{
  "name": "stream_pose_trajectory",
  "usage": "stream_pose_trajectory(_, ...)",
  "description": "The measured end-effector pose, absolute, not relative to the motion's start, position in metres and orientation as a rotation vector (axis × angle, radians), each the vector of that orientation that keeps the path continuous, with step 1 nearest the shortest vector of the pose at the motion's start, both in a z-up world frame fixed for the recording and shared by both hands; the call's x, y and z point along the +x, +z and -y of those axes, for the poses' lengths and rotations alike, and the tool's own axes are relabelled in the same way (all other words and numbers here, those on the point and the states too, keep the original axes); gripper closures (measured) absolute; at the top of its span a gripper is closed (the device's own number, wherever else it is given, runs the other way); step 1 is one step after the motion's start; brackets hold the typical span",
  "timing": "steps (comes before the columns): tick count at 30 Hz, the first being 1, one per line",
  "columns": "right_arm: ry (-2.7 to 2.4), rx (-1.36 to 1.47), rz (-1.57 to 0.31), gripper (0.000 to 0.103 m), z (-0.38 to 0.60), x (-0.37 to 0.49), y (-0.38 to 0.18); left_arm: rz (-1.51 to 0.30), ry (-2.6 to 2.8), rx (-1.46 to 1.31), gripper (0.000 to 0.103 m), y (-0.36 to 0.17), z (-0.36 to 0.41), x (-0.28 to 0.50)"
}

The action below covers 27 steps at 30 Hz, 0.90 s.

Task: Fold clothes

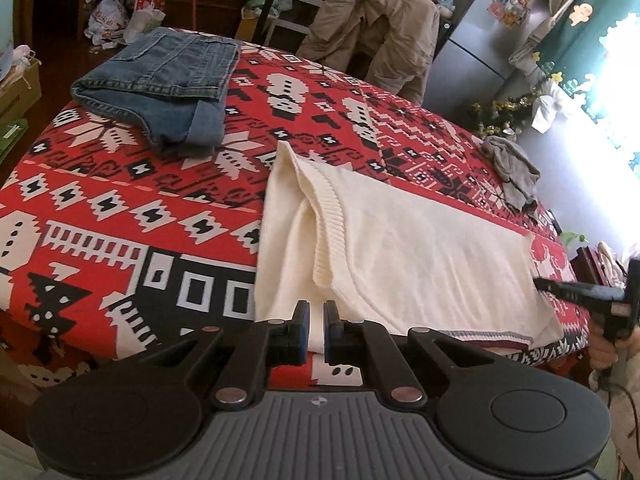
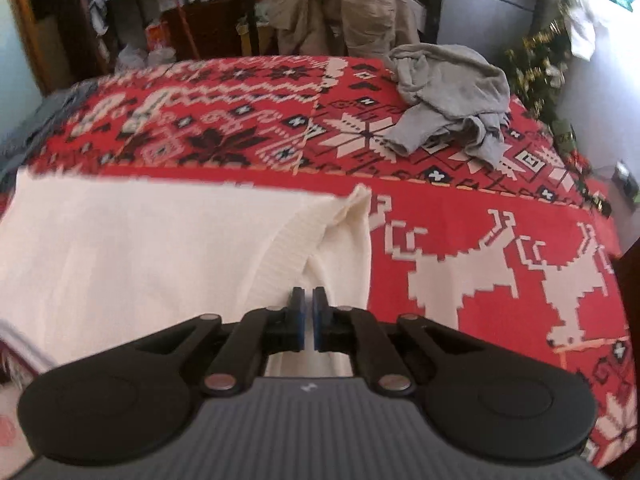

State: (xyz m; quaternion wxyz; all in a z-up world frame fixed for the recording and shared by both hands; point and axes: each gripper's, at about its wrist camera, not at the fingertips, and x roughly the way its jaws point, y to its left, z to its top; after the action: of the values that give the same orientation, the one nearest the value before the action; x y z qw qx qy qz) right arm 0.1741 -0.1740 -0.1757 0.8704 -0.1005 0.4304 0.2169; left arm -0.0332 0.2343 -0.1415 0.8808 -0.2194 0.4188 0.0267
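Sweater (image 1: pixel 400 240), cream knit, lies spread flat on a red patterned blanket (image 1: pixel 120 208), filling the near middle of the left wrist view and running out toward 3 o'clock. Its ribbed armhole (image 1: pixel 326 236) curves from the centre of that view down toward 6 o'clock, with a fold of knit beside it at 9 o'clock. A grey and dark red striped hem shows at the sweater's near edge.

Left gripper (image 1: pixel 316 326) sits at the near edge of the sweater, jaws almost together with a narrow gap; whether the pads pinch the knit I cannot tell for sure, though cream cloth shows between them. Right gripper (image 2: pixel 307 316) hangs over the other shoulder of the sweater, jaws nearly closed, cloth seen behind the gap; a grip cannot be confirmed. In the left view it shows at 3 o'clock, its tip by the sweater's far corner.

Folded jeans (image 1: pixel 160 80) rest on the blanket at 11 o'clock, well apart from the sweater. Crumpled grey garment (image 2: pixel 452 96) lies at 1 o'clock in the right view. Beyond the blanket, a tan jacket (image 1: pixel 372 28) hangs over a chair at 12 o'clock.
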Motion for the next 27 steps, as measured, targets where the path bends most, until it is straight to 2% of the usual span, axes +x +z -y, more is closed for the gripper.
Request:
stream_pose_trajectory(11,0.472,-0.309,-0.876,0.101,0.204,0.102,-0.164,-0.904,0.022,-0.436,0.098,-0.154,-0.221,-0.022)
stream_pose_trajectory(15,0.462,-0.285,-0.817,0.101,0.182,0.12,-0.154,-0.9,0.04,-0.434,0.098,-0.151,-0.219,-0.019)
stream_pose_trajectory(22,0.423,-0.245,-0.855,0.1,0.159,0.159,-0.172,-0.87,0.072,-0.413,0.095,-0.14,-0.222,-0.009)
stream_pose_trajectory(23,0.416,-0.239,-0.856,0.1,0.162,0.158,-0.174,-0.866,0.074,-0.409,0.092,-0.139,-0.222,-0.007)
stream_pose_trajectory(25,0.409,-0.231,-0.865,0.1,0.173,0.152,-0.176,-0.864,0.085,-0.385,0.076,-0.139,-0.219,-0.002)
stream_pose_trajectory(26,0.407,-0.233,-0.868,0.1,0.179,0.147,-0.177,-0.87,0.097,-0.36,0.061,-0.14,-0.216,0.001)
stream_pose_trajectory(27,0.405,-0.244,-0.867,0.1,0.184,0.141,-0.178,-0.877,0.104,-0.336,0.056,-0.141,-0.213,0.003)
